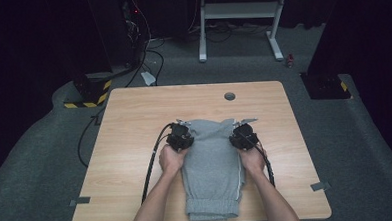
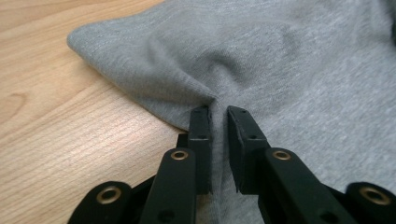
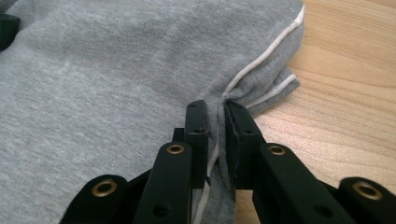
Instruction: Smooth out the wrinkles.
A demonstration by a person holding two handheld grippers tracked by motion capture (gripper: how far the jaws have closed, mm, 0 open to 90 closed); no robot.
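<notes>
A pair of grey sweatpants [image 1: 211,165] lies folded on the wooden table [image 1: 134,118], its elastic waistband toward the near edge. My left gripper [image 1: 180,137] is at the garment's left edge, near its far end. Its jaws are shut on a pinched ridge of the grey sweatpants [image 2: 261,65], left gripper [image 2: 218,112]. My right gripper [image 1: 243,136] holds the right edge. There my right gripper [image 3: 215,106] is shut on the grey sweatpants [image 3: 116,70] along the seam with white piping [image 3: 261,58].
A round cable hole [image 1: 229,96] sits in the table's far middle. Black cables trail from both grippers toward the near edge. Beyond the table stand a white desk frame [image 1: 240,18] and black equipment with yellow-striped bases [image 1: 90,92] on grey carpet.
</notes>
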